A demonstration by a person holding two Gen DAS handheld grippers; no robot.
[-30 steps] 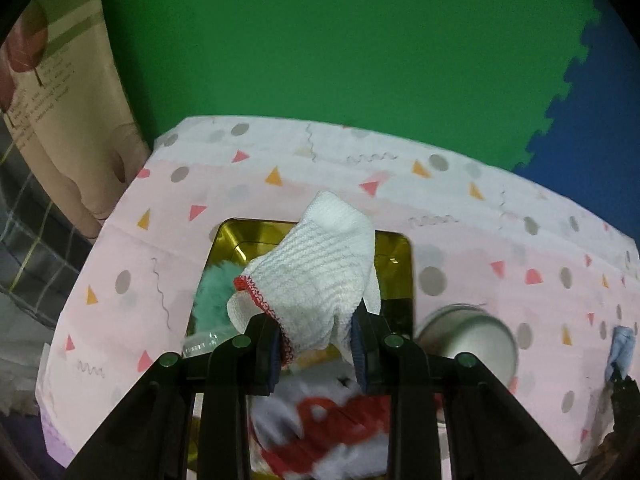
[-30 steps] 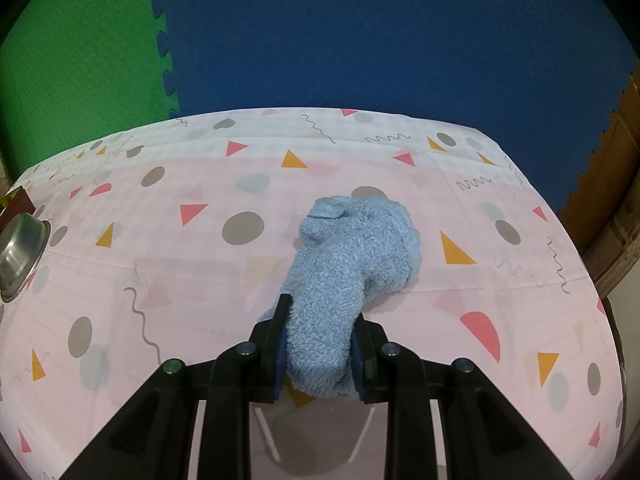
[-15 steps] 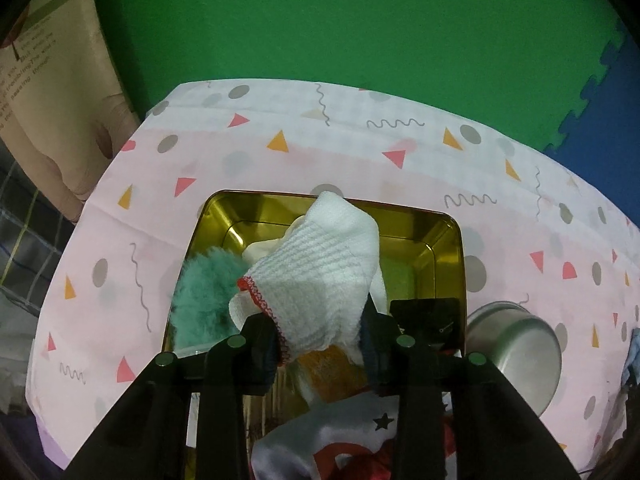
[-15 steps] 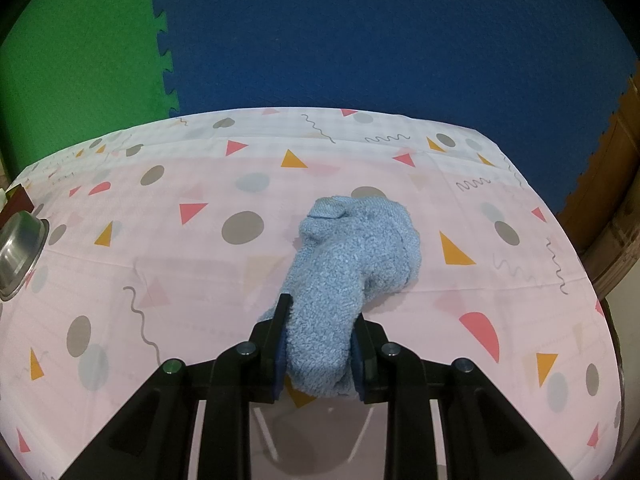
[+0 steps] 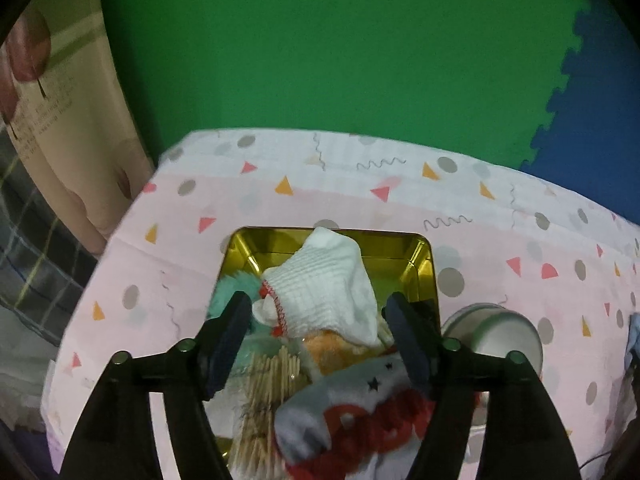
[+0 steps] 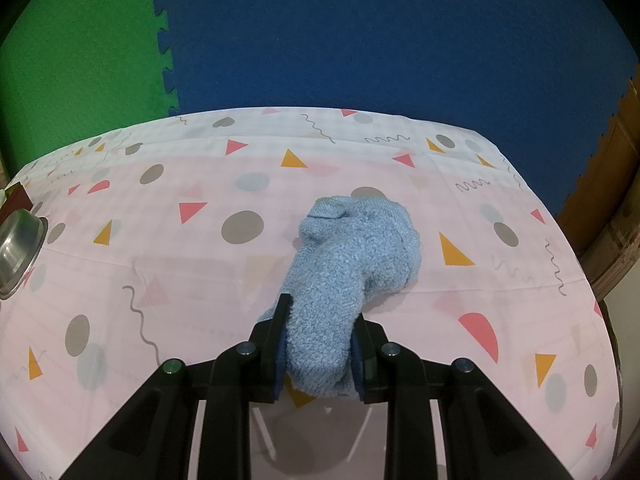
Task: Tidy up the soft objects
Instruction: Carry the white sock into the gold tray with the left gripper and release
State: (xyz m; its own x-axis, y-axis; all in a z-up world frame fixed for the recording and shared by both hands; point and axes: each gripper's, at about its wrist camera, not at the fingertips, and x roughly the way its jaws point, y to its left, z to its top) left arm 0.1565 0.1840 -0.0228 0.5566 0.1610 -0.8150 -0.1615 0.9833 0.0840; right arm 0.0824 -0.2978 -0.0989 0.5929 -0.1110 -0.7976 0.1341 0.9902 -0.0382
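Since a second ago the left claw point(image 5: 316, 338) has spread wide and is opening, its pads clear of the white ribbed knit sock with red trim point(image 5: 326, 294), which now lies in the gold metal tin point(image 5: 422, 256) on other soft items. Release step. Right claw point(image 6: 318, 354) pinches the fuzzy light-blue terry sock point(image 6: 356, 256), partly draped on the pink-patterned table point(image 6: 200, 272); next, carry it left to the tin.

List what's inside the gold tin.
In the gold tin: a white sock on top, a teal fluffy item, an orange soft piece, a grey sock with red lettering, and a bundle of thin sticks. The pile hides most of the tin's floor.
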